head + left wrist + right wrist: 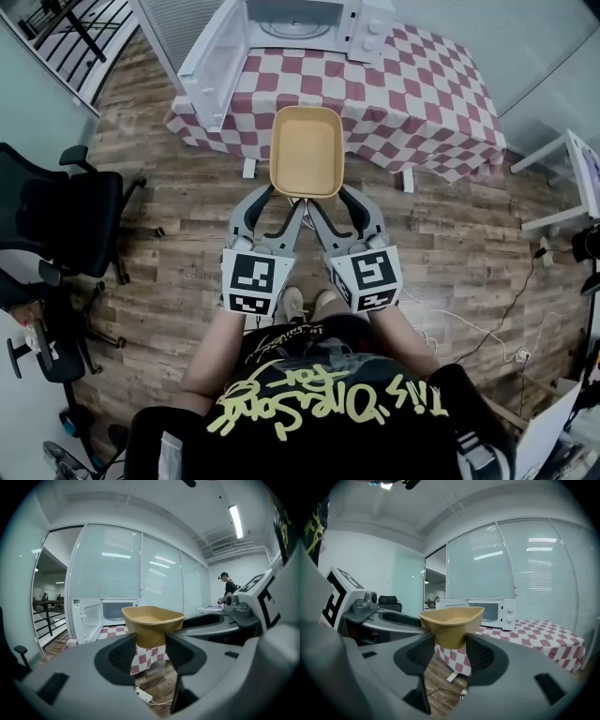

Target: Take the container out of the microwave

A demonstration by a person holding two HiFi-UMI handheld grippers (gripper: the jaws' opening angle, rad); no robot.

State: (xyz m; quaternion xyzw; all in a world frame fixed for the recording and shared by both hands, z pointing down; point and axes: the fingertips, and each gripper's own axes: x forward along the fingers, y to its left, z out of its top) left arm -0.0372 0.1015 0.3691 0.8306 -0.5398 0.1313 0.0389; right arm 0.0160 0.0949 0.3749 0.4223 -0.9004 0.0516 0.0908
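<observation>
The left gripper (281,199) and right gripper (333,199) each clench a near corner of the tan container (306,150), held out in front of the open microwave (300,23). Only the left gripper view shows a distant person (228,587) right of the microwave

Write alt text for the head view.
An empty tan container is held by the left gripper and right gripper, each clamping its near end, above a wooden floor. Beyond it, a white microwave stands with its door open on a red-checked table.
</observation>
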